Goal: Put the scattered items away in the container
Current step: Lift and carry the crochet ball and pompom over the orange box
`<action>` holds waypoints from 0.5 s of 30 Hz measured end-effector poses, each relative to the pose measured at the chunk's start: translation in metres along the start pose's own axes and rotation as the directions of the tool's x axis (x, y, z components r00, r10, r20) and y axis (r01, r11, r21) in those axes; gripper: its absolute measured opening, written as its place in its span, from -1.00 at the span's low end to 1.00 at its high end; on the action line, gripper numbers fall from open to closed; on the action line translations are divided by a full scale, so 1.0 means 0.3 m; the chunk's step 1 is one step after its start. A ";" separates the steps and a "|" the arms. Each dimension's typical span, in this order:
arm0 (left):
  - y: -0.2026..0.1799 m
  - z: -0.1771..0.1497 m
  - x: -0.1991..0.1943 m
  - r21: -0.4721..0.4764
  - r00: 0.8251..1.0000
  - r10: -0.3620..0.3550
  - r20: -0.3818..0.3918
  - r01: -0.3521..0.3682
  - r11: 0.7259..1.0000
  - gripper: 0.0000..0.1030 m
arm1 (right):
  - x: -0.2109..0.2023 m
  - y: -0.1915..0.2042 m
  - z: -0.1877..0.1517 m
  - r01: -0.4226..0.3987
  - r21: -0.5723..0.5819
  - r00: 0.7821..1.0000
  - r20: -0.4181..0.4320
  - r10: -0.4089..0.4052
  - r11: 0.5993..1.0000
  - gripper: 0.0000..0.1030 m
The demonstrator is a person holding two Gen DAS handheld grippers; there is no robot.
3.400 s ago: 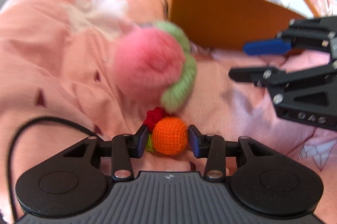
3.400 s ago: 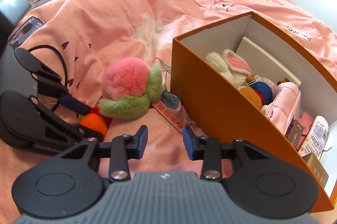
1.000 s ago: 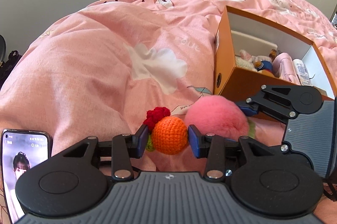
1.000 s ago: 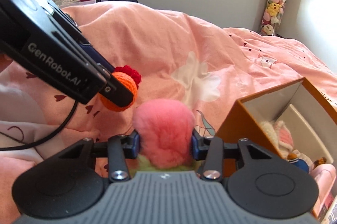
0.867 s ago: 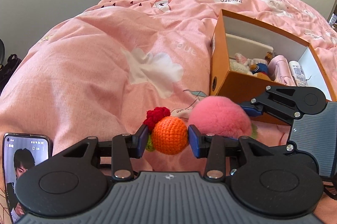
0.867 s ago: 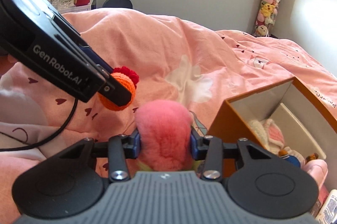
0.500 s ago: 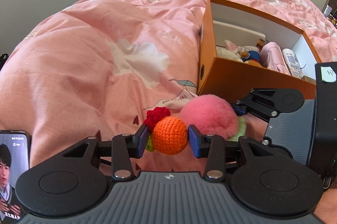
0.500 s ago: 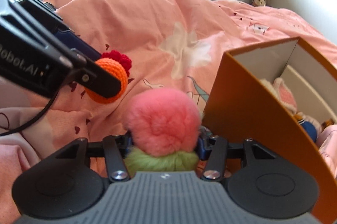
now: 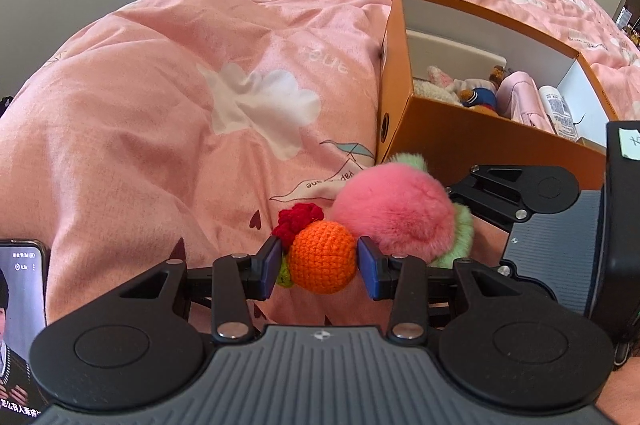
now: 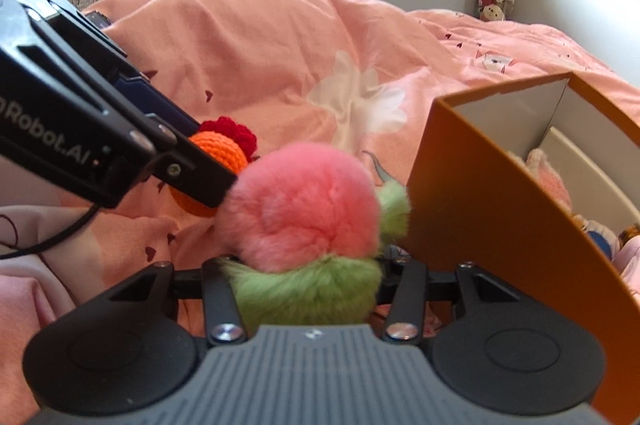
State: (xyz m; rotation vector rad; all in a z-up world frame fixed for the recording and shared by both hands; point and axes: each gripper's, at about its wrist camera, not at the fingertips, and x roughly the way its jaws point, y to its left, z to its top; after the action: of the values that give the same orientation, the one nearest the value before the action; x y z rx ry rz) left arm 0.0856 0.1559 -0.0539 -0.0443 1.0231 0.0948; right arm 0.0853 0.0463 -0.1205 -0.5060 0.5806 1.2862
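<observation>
Right claw (image 10: 306, 265) pads lie hidden behind plush peach (image 10: 300, 213).

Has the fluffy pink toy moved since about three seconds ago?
Yes. The pink toy lay on the bedspread beside the orange box; now the right tongs hold it up.

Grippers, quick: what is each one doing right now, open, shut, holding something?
Left gripper: shut on the orange ball.
Right gripper: jaws just closing, holding the pink plush; its pads are hidden by the fur.
</observation>
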 end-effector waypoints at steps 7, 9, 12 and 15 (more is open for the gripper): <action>-0.001 0.028 -0.057 -0.016 0.999 -0.005 0.052 0.006 1.000 -0.08 | -0.100 -0.015 0.031 0.040 0.021 0.996 0.084 -0.041 0.999 -0.03; -0.007 0.040 -0.077 -0.016 0.997 -0.014 0.072 0.015 1.000 -0.08 | -0.137 -0.027 0.041 0.050 0.042 0.992 0.110 -0.054 0.998 -0.03; -0.018 0.059 -0.103 -0.015 0.995 -0.032 0.098 0.033 0.999 -0.08 | -0.192 -0.048 0.061 0.070 0.070 0.986 0.150 -0.079 0.995 -0.03; -0.037 0.084 -0.122 -0.001 0.991 -0.054 0.124 0.054 0.999 -0.08 | -0.250 -0.072 0.084 0.081 0.093 0.976 0.194 -0.098 0.992 -0.03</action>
State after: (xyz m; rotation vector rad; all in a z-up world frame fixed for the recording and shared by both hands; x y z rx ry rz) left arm 0.0892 0.1448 -0.0097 -0.0698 0.8965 0.0499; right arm 0.0960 0.0029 -0.0519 -0.3249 0.4381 1.2048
